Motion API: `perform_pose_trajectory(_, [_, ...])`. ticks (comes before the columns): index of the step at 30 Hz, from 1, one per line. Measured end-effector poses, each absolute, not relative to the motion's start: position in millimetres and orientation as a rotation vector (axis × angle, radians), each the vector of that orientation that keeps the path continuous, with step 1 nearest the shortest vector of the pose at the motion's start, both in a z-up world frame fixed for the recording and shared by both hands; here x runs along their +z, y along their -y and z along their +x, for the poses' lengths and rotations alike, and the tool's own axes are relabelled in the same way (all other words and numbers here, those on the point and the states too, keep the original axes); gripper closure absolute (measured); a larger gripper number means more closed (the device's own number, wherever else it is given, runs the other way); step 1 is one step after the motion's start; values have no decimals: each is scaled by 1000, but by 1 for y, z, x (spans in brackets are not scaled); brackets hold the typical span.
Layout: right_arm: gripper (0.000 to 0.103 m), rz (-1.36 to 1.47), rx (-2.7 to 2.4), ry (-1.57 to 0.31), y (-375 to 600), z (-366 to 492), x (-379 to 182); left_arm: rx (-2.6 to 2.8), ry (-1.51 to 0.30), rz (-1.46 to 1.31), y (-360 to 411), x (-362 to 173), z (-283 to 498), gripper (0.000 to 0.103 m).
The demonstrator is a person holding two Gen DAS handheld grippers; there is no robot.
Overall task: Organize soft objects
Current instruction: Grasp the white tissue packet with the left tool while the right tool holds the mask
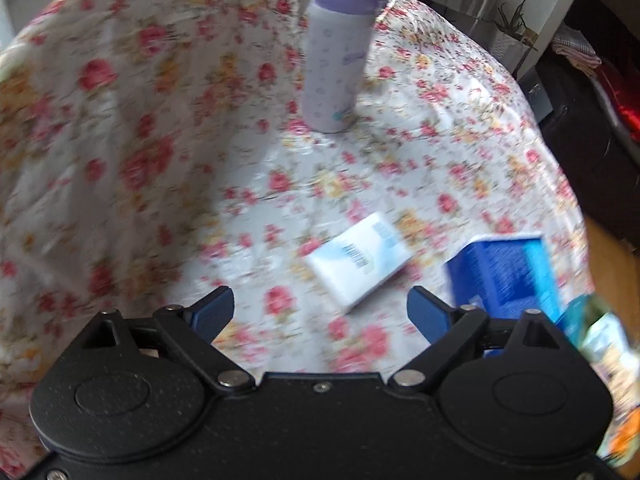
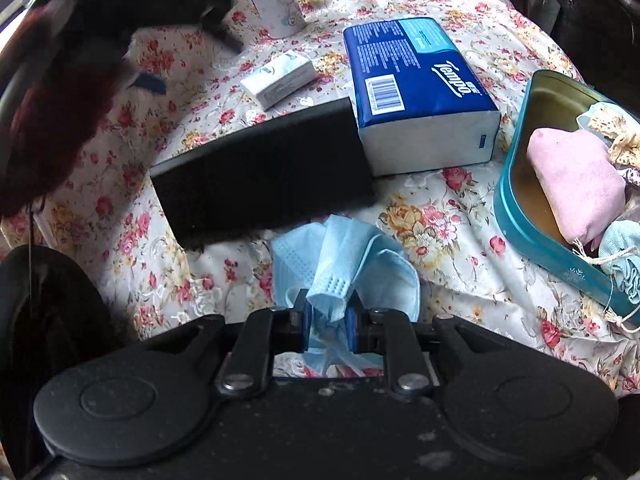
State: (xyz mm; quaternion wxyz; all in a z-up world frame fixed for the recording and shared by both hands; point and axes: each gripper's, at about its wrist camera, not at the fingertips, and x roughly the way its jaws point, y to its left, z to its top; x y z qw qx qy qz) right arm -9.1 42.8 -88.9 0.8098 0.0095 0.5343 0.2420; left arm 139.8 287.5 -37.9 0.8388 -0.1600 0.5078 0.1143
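My right gripper [image 2: 326,314] is shut on a crumpled light blue face mask [image 2: 344,264] low over the floral tablecloth. A teal tin [image 2: 532,236] at the right holds a pink pouch [image 2: 580,192] and other small fabric pieces. A black block [image 2: 260,176] lies just beyond the mask. A blue Tempo tissue pack [image 2: 416,92] and a small white tissue packet [image 2: 280,76] lie further back. My left gripper [image 1: 320,312] is open and empty above the cloth, near the white packet [image 1: 360,262] and the blue pack [image 1: 504,272].
A lilac bottle [image 1: 340,52] stands at the back of the table. The table's right edge drops off to dark furniture [image 1: 592,140]. The left gripper and the arm holding it [image 2: 80,60] hang over the table's left side in the right wrist view.
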Motion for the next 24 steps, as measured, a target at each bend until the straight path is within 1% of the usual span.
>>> perform_pose_trajectory(5, [85, 23, 523, -1122, -43, -13, -86, 261, -1122, -406, -272, -45, 180, 12])
perform_pose_trajectory(13, [85, 31, 535, -1114, -39, -16, -85, 380, -1201, -497, -271, -91, 216, 12])
perform_pose_trajectory(18, [85, 34, 552, -1112, -42, -17, -89, 443, -1209, -466, -277, -101, 226, 10])
perform_pose_trajectory(20, [85, 29, 562, -1109, -44, -17, -89, 435, -1214, -444, -277, -103, 230, 7])
perform_pose_trajectory(24, [85, 18, 583, -1115, -51, -18, -91, 437, -1257, -437, -280, -117, 231, 7])
